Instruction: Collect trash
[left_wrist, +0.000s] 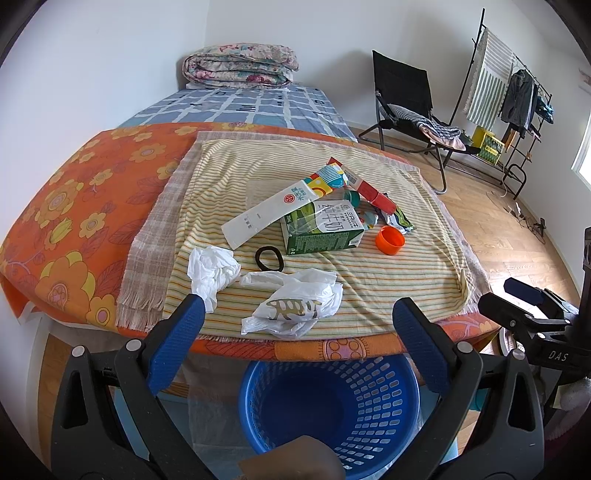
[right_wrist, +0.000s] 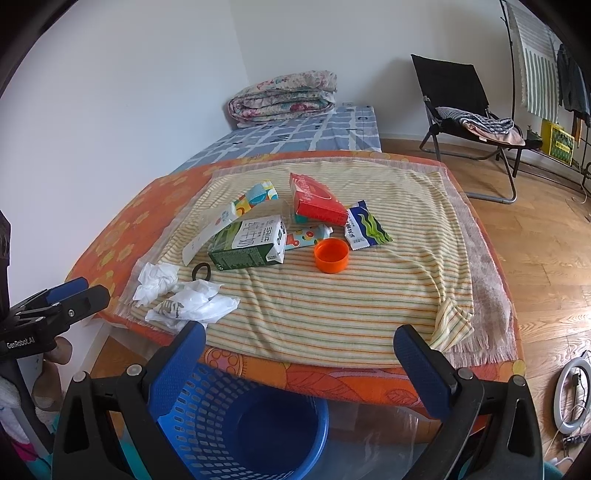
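Observation:
Trash lies on a striped cloth (left_wrist: 369, 280) on the bed: a crumpled white tissue (left_wrist: 212, 271), a white plastic bag (left_wrist: 295, 302), a black hair tie (left_wrist: 269, 257), a green milk carton (left_wrist: 321, 230), a long white carton (left_wrist: 273, 210), a red box (right_wrist: 317, 201), an orange cap (left_wrist: 389, 240) and a snack wrapper (right_wrist: 365, 225). A blue mesh basket (left_wrist: 328, 402) stands on the floor below the bed's front edge. My left gripper (left_wrist: 297, 321) is open and empty, above the basket, just short of the bag. My right gripper (right_wrist: 299, 347) is open and empty, over the bed edge.
A folded floral quilt (left_wrist: 240, 66) lies at the bed's far end. A black folding chair (left_wrist: 410, 107) with clothes and a clothes rack (left_wrist: 509, 96) stand on the wood floor to the right. A ring light (right_wrist: 572, 398) lies on the floor.

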